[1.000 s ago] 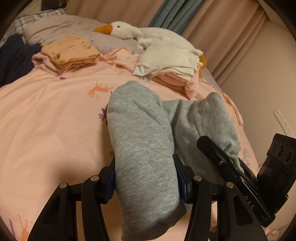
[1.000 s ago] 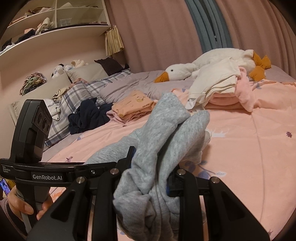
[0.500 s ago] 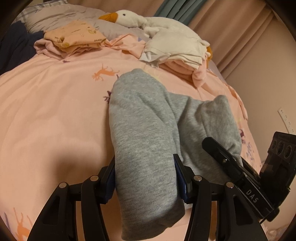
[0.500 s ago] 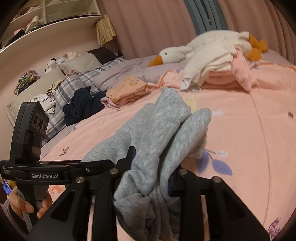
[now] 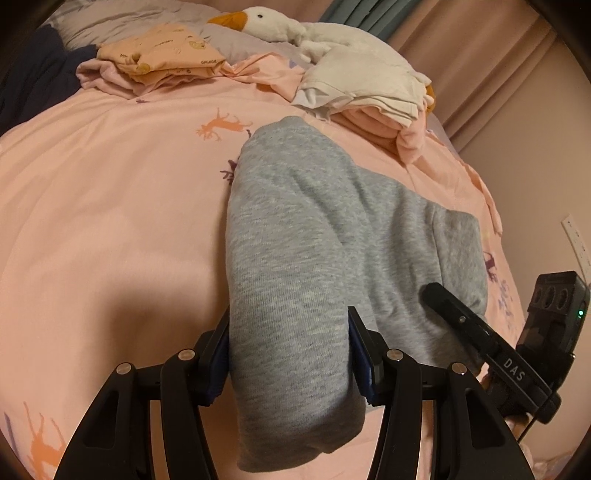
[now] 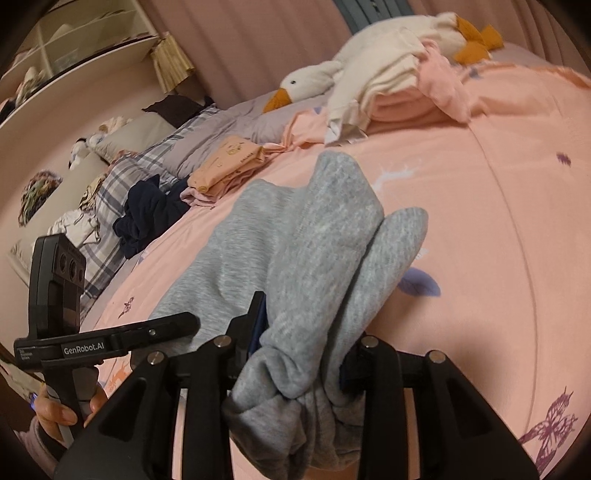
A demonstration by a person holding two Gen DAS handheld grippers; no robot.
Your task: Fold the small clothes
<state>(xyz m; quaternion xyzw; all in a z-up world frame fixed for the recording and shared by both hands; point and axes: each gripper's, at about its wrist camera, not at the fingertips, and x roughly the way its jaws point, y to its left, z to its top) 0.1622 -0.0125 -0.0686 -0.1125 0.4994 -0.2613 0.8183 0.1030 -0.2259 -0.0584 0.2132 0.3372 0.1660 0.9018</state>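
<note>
While clamped on a grey garment (image 5: 295,258), left tool (image 5: 288,347) and right tool (image 6: 303,332) each pinching a bunched end of it, the rest draped on the pink bedspread (image 5: 110,192). Beyond, at the far side: folded orange clothes (image 5: 162,51) on the left, plush goose (image 5: 295,29) behind, cream and pink folded stack (image 5: 369,88) to the right. Dark navy heap (image 6: 147,214) by a plaid pillow (image 6: 122,177). Curtains (image 6: 258,37) and wall shelves (image 6: 74,44) at the back.
</note>
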